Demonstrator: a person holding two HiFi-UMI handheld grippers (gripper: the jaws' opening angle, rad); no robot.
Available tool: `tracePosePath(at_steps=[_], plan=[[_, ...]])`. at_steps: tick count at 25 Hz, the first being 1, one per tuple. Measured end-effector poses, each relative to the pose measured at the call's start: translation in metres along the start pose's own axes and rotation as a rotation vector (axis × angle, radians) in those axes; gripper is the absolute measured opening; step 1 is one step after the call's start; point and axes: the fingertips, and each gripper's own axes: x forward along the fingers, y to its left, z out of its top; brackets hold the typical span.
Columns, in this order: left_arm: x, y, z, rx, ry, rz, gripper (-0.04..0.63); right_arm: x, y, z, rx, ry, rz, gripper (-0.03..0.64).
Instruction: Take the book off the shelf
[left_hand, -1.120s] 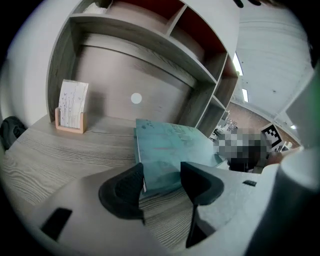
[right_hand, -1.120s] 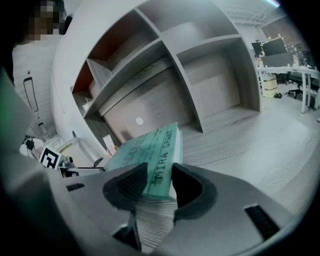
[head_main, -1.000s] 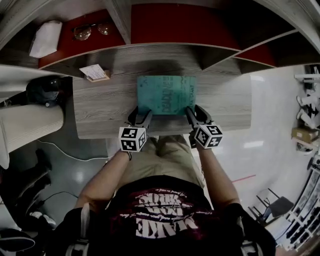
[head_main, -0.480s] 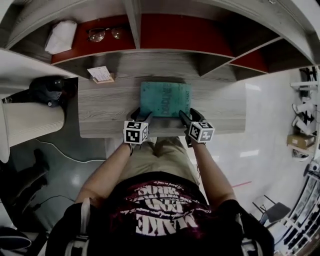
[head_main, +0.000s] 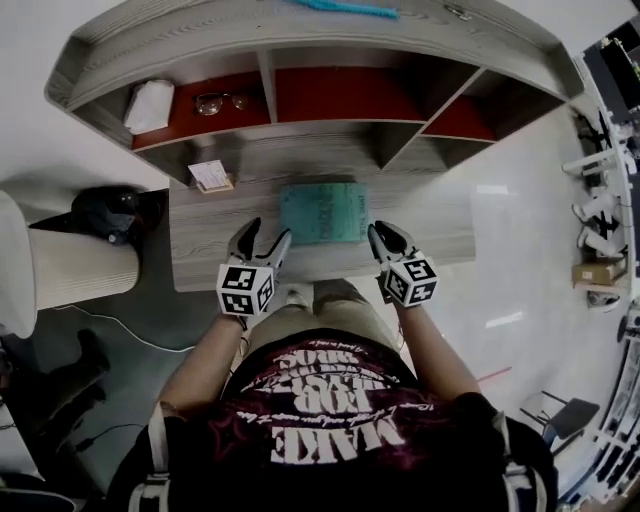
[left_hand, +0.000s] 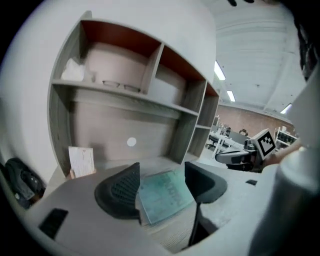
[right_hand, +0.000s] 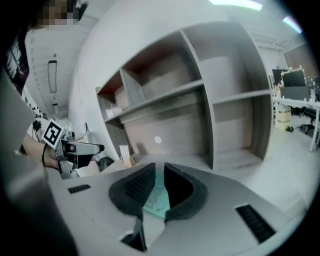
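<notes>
One teal book flat on desk. Two grippers: left gripper jaws opening wide, right gripper jaws closing; nothing between either.

Dressed in a dark maroon T-shirt with bold white lettering across the chest, short sleeves, khaki trousers, and grey straps over both shoulders.

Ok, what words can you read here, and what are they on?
"MAKE": on the black shirt, upside down; its other lines are unclear.
Teal book: cover print too blurred to read.
Card on the desk: print too small to read.
</notes>
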Motion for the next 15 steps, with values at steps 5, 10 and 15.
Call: tracePosePath(at_steps=[5, 10, 15], plan=[[-0.057, -0.018, 0.082, 0.1, -0.162, 0.044, 0.038, -0.044, 0.028, 0.072, -0.11, -0.137, 0.003, 0.005], [-0.102, -0.034, 0.142, 0.122, -0.273, 0.055, 0.008, -0.079, 0.056, 0.128, -0.171, -0.221, 0.01, 0.003], [-0.138, -0.044, 0.179, 0.124, -0.362, 0.042, 0.006, -0.115, 0.076, 0.176, -0.2, -0.299, 0.006, 0.003]])
